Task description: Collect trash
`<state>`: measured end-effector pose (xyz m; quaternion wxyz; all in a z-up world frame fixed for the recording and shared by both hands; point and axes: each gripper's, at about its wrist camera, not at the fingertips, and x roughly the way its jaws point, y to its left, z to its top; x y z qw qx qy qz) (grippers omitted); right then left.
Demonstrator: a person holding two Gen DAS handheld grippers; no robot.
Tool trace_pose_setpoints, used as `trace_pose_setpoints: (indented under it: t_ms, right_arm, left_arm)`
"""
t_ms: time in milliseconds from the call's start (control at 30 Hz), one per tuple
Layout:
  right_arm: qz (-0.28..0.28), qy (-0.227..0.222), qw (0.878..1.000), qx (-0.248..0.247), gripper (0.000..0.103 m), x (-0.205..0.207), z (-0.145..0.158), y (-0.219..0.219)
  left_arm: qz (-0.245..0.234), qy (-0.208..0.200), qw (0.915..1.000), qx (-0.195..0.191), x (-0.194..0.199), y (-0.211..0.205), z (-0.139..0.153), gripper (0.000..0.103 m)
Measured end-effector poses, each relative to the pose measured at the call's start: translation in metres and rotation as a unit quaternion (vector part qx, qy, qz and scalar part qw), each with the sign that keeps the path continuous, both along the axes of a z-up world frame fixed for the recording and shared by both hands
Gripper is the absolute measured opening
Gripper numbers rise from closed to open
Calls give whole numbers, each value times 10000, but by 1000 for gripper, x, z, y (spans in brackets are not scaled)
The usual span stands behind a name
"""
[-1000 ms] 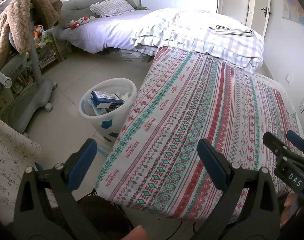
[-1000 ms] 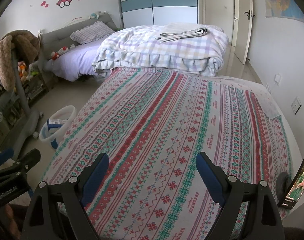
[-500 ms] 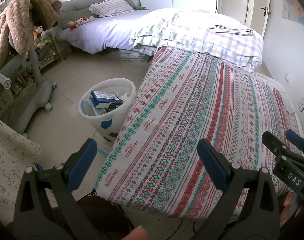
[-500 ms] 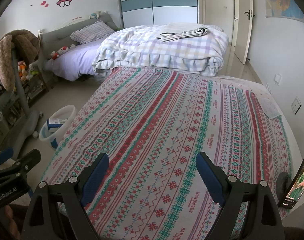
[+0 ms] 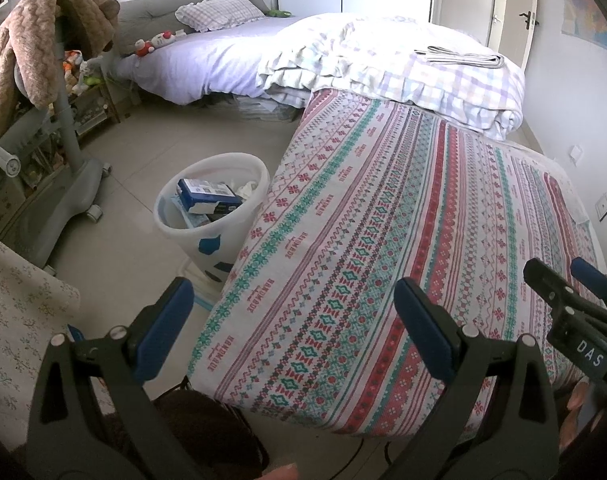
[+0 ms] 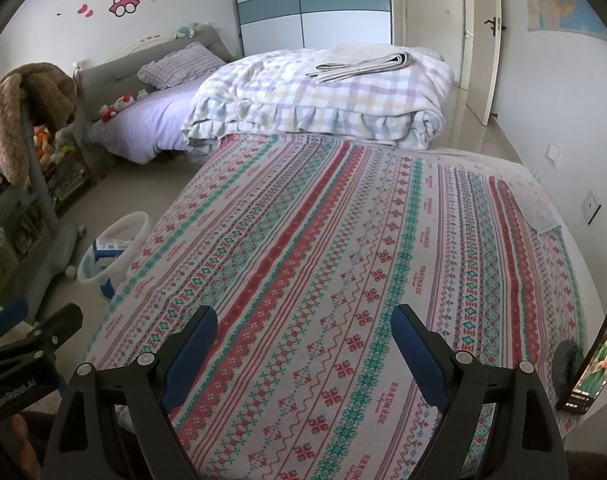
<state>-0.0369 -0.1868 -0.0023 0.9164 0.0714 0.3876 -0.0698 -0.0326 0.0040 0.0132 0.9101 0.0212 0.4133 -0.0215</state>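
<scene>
Both tools stand with their jaws wide apart and nothing between them: the left tool (image 5: 291, 320) hangs over the near left corner of the patterned bedspread (image 5: 403, 240), and the right tool (image 6: 303, 344) hangs over the near middle of the same spread. Each also shows at the edge of the other's view, close alongside.

The white bin (image 5: 213, 204) sits on the floor just beside the left edge of the bed, near its front corner. It already holds a blue and white box (image 5: 207, 196) and what looks like some crumpled paper, though the rest of its contents are too small to make out. So part of the collecting seems done. No loose rubbish shows on the spread or on the bare floor in either view, so the job is probably close to finished, or what remains lies out of sight.

Around it: a folded checked quilt (image 6: 323, 100) lies across the far end of the spread, with a folded striped cloth (image 6: 363, 66) on top. A second bed with a lilac sheet (image 5: 207, 64) stands far left. A grey wheeled stand (image 5: 63, 184) draped with a brown blanket is at the left, close to the bin. A lit screen (image 6: 595, 356) stands at the near right edge. The bed edge crowds the bin on its right side, while its top is open
</scene>
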Motion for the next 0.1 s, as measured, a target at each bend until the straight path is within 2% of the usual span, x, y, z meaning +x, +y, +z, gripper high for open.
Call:
trace_pose_setpoints:
  t_ms: [100]
  right_arm:
    - [-19,13,10000,29,90,0,0,-1]
  left_arm:
    - [-13,50,10000,-17,3,-1,-1,100]
